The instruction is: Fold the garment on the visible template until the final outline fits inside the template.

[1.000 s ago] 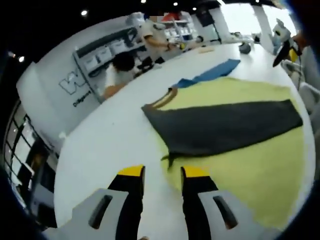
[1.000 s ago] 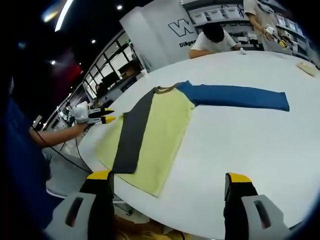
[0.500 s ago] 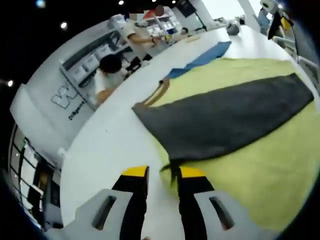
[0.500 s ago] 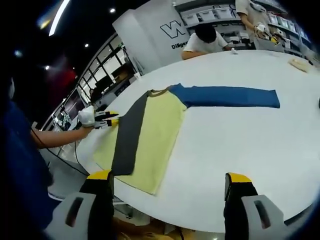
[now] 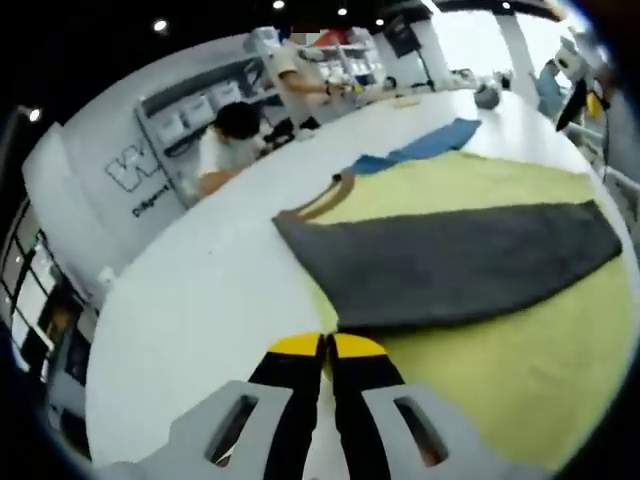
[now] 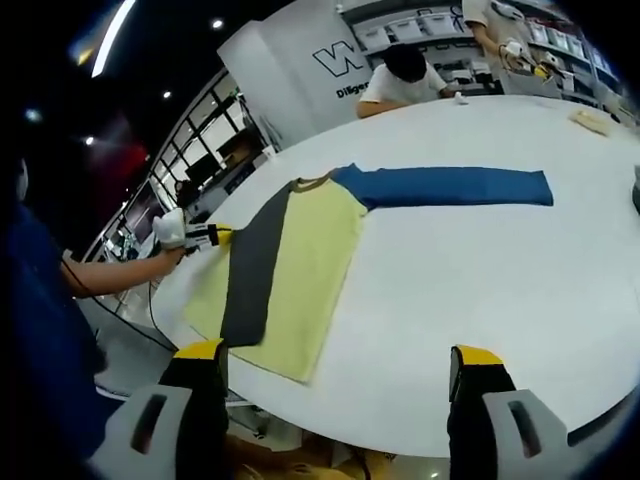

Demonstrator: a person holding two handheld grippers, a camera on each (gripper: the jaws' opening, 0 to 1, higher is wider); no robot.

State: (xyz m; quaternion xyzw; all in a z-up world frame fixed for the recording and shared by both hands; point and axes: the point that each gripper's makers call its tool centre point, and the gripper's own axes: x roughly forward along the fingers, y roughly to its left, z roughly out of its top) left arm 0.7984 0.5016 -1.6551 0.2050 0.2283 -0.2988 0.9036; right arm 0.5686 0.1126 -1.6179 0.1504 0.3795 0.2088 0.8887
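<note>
Lying on table (image 6: 480, 290): one garment (image 6: 300, 265); two grippers, left gripper (image 5: 328, 345) closed.

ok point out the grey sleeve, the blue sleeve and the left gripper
grey sleeve (image 5: 450, 265), left gripper view, middle of the sleeve
blue sleeve (image 6: 450, 186), right gripper view, middle of its length
left gripper (image 5: 327, 345), left gripper view, between the yellow tips

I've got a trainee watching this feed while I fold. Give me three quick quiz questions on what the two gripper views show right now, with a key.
1. True or false: the blue sleeve is folded over the yellow body.
2. Which gripper has its jaws wide apart? A) left gripper B) right gripper
3. Fill in: the dark grey sleeve lies across the ___ body.

Key
1. False: it lies straight out on the white table.
2. B. The left gripper's jaws are together at the garment's edge; whether cloth is pinched cannot be told.
3. Yellow.
</note>
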